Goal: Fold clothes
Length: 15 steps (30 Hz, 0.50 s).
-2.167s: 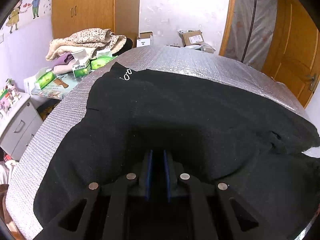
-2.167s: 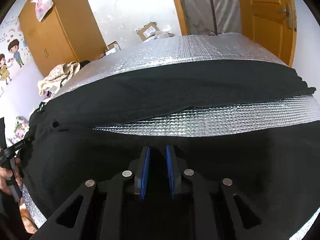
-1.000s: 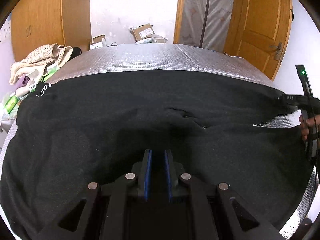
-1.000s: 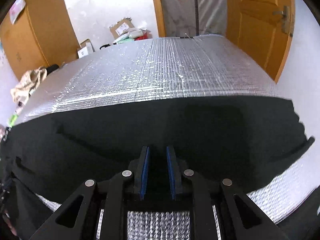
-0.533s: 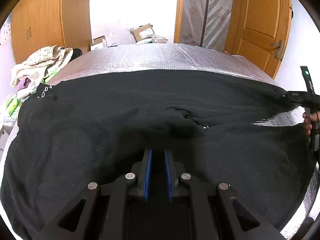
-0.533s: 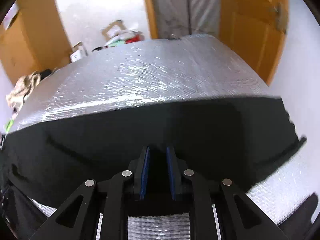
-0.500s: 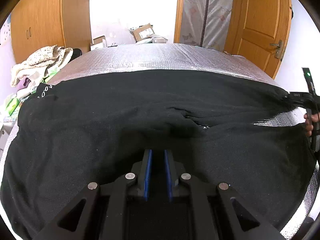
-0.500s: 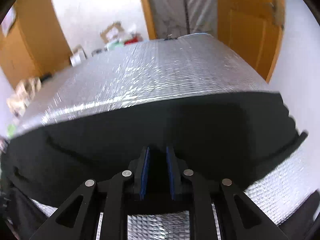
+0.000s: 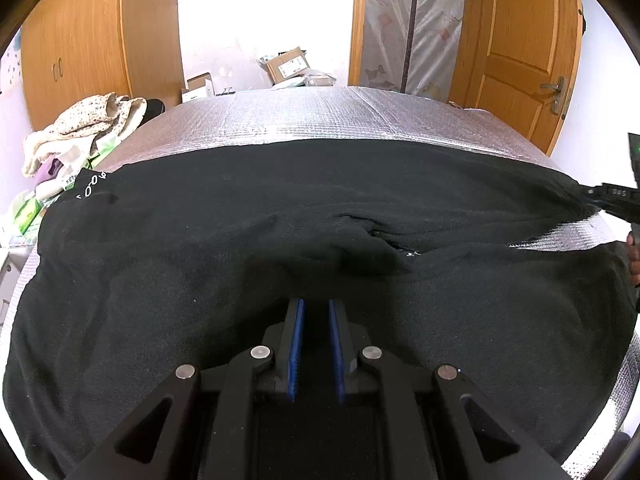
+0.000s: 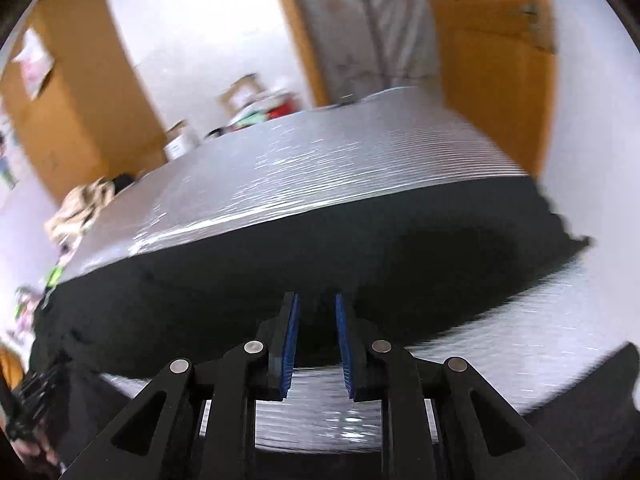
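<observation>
Left wrist view: my left claw (image 9: 314, 308) sits low at 6 o'clock with its blue pads a narrow gap apart and dark cloth between them; I judge it pinched on the near hem of the black trousers (image 9: 200, 240), though black on black leaves that unsure. The trousers lie across the silver-covered bench (image 9: 340, 120), long axis running 9 to 3 o'clock, waist at 9, the two legs splitting at the crotch toward 3. At 3 o'clock the right claw (image 9: 612, 196) shows at the far leg's end.

Right wrist view: this picture is motion-blurred. My right claw (image 10: 316, 304) has its pads slightly apart, over the near edge of the far leg (image 10: 360, 248); whether cloth is caught between them I cannot tell. That leg stretches from 9 to 3 o'clock just ahead of the pads, with bare silver bench showing underneath. The left claw (image 10: 32, 396) is a blur at 8 o'clock.

I judge the fold turns on carrying one leg across the other, so the right claw is the nearer one
</observation>
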{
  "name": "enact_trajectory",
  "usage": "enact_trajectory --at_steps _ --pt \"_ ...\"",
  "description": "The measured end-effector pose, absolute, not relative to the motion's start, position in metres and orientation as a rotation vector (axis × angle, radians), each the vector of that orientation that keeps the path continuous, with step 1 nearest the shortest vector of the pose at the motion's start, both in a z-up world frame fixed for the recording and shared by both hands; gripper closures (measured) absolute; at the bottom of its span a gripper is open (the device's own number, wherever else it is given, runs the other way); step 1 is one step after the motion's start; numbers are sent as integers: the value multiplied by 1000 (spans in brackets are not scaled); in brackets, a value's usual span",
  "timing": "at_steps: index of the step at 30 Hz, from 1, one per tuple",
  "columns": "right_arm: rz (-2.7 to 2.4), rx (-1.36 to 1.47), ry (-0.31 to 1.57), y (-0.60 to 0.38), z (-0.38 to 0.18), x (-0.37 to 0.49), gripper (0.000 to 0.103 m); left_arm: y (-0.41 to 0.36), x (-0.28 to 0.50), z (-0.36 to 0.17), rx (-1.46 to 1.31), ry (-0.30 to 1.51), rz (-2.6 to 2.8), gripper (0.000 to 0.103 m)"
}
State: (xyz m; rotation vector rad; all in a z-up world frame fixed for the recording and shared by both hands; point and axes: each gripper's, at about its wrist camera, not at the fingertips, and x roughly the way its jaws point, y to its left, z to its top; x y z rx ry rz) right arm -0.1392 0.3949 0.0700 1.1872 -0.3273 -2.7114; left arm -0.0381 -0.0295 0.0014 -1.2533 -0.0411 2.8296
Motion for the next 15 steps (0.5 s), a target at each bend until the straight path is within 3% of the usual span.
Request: enact_trajectory --at_steps 8,15 --pt "-2588 1244 -108 336 51 -138 82 -33 -38 1 -1251 -68 2821 90" --pt "-2597 1280 -64 338 55 -127 84 -33 -38 2 -1252 -74 2819 90"
